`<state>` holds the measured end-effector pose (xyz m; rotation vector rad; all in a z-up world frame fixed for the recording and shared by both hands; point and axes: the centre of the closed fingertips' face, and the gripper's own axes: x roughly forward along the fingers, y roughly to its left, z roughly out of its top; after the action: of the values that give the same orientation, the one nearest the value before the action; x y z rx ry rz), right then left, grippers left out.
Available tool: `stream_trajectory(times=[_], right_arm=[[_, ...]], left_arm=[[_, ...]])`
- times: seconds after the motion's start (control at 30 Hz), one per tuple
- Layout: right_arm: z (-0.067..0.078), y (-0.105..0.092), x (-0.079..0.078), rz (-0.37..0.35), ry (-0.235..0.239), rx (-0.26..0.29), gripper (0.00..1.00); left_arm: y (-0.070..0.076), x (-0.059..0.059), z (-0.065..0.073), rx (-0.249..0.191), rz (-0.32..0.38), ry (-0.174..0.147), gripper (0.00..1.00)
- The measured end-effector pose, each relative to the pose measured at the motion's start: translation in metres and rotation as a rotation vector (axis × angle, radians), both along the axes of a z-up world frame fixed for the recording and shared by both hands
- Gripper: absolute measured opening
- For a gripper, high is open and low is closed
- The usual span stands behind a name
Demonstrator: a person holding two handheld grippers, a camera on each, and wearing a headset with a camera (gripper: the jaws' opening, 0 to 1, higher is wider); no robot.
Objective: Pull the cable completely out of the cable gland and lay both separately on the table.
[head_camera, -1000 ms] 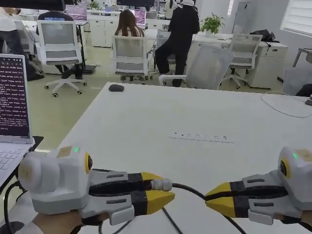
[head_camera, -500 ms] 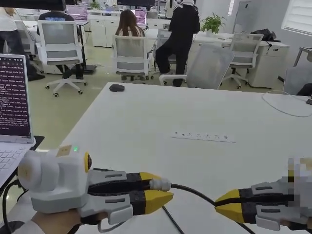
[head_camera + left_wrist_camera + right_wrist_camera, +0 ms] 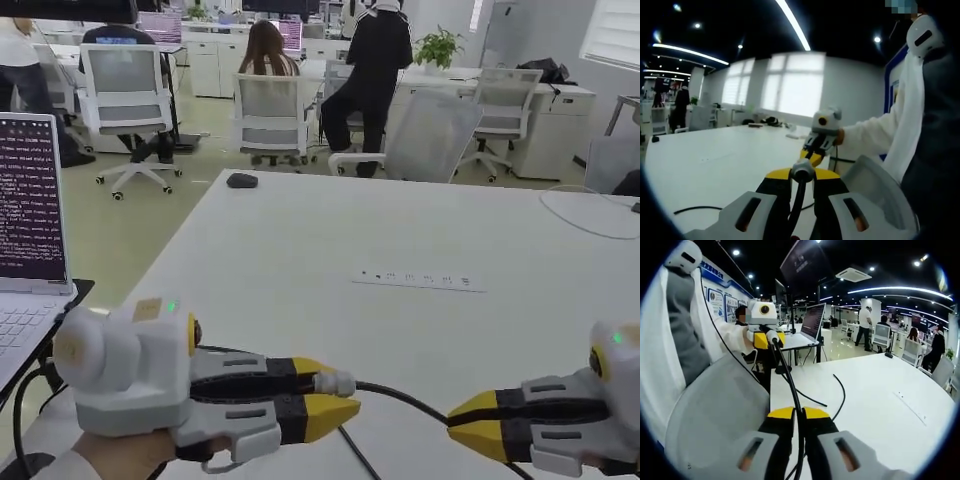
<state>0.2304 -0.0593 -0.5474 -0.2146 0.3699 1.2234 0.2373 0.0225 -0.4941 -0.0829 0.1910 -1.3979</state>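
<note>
Cable (image 3: 400,393) is stretching over the table (image 3: 400,230), one end sitting in the gland (image 3: 330,382) | my left gripper (image 3: 345,393) is clenching the gland | my right gripper (image 3: 452,420) is pinching the cable.

Left gripper (image 3: 342,390) low at table's near edge, jaws clamped on cable gland (image 3: 333,381). Right gripper (image 3: 452,420) opposite (tips facing, apart), jaws pinched on cable (image 3: 400,393).

Head view looks down across the table (image 3: 400,230) — gripper views face each other, sharing the cable (image 3: 790,385).
</note>
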Motion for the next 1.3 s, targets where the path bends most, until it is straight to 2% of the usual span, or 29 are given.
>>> stream_trajectory(times=[0.13, 0.33, 0.43, 0.67, 0.8, 0.93, 1.0, 1.2, 1.3], right_arm=[[0.014, 0.008, 0.001, 0.02, -0.037, -0.002, 0.08], [0.045, 0.04, -0.007, 0.114, -0.106, 0.048, 0.15], [0.05, 0.049, -0.011, 0.153, -0.122, 0.047, 0.15], [0.045, 0.055, -0.012, 0.191, -0.125, 0.021, 0.11], [0.045, 0.057, -0.015, 0.216, -0.113, 0.027, 0.03], [0.042, 0.058, -0.015, 0.229, -0.117, 0.008, 0.03], [0.042, 0.058, -0.013, 0.225, -0.137, 0.007, 0.02], [0.042, 0.058, -0.009, 0.205, -0.134, 0.025, 0.02], [0.042, 0.058, -0.008, 0.206, -0.133, 0.029, 0.02]], left_arm=[[-0.002, -0.001, -0.002, 0.005, -0.001, 0.004, 0.16], [-0.012, -0.004, -0.007, 0.035, -0.024, -0.002, 0.16], [-0.018, -0.006, -0.009, 0.045, -0.037, -0.007, 0.17], [-0.024, -0.009, -0.007, 0.042, -0.063, -0.011, 0.17], [-0.025, -0.01, -0.006, 0.034, -0.066, -0.009, 0.17], [-0.025, -0.011, -0.006, 0.033, -0.073, -0.01, 0.17], [-0.025, -0.01, -0.007, 0.036, -0.072, -0.009, 0.17], [-0.024, -0.007, -0.008, 0.049, -0.071, -0.022, 0.17], [-0.023, -0.007, -0.01, 0.051, -0.07, -0.016, 0.17]])
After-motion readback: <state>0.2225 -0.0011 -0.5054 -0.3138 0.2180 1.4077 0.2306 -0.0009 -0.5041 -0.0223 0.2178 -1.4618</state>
